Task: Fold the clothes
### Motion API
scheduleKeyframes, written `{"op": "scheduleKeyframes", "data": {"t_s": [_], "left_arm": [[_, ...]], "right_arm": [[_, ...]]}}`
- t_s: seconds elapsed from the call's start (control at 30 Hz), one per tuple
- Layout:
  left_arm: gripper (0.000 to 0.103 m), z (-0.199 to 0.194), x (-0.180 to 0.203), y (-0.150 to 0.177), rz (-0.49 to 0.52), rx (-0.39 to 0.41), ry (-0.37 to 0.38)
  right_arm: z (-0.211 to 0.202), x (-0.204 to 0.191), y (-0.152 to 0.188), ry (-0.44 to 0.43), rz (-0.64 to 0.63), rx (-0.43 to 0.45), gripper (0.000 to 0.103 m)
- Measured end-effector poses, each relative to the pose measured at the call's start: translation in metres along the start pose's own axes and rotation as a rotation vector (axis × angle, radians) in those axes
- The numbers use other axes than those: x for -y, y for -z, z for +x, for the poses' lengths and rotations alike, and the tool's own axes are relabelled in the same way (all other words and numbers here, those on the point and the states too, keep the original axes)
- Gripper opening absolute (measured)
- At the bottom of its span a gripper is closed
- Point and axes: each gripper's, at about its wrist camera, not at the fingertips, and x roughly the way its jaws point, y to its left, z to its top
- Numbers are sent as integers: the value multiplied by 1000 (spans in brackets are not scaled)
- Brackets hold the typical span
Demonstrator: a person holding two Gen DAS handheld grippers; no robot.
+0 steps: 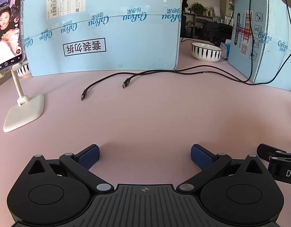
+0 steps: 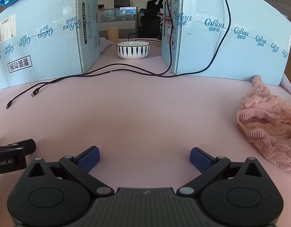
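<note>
So both jaws gape, holding nothing: your left gripper (image 1: 145, 156) and right gripper (image 2: 145, 157) face bare table; the pink knit (image 2: 268, 126) waits right of the right jaws.

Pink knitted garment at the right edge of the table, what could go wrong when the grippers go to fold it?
1. The pink knitted garment is crumpled in a heap, so a gripper may pinch several layers at once.
2. Loose black cables lie across the pink table; spread fabric could snag them.
3. The striped bowl could get nudged.
</note>
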Motion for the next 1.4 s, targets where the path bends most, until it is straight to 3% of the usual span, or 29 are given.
{"op": "scheduleKeyframes", "data": {"t_s": [0.83,1.0,1.27,1.4], "left_arm": [[103,-2,7,-1,11,-2,-26],[103,-15,19,1,68,28,32],[103,-25,25,-20,44,40,60],[103,-27,35,-31,41,25,111]], "right_arm": [[0,3,-4,0,6,-9,103],[-12,15,-11,50,12,27,103],[-38,50,-21,89,52,93,103],[-53,80,-23,118,110,118,103]]}}
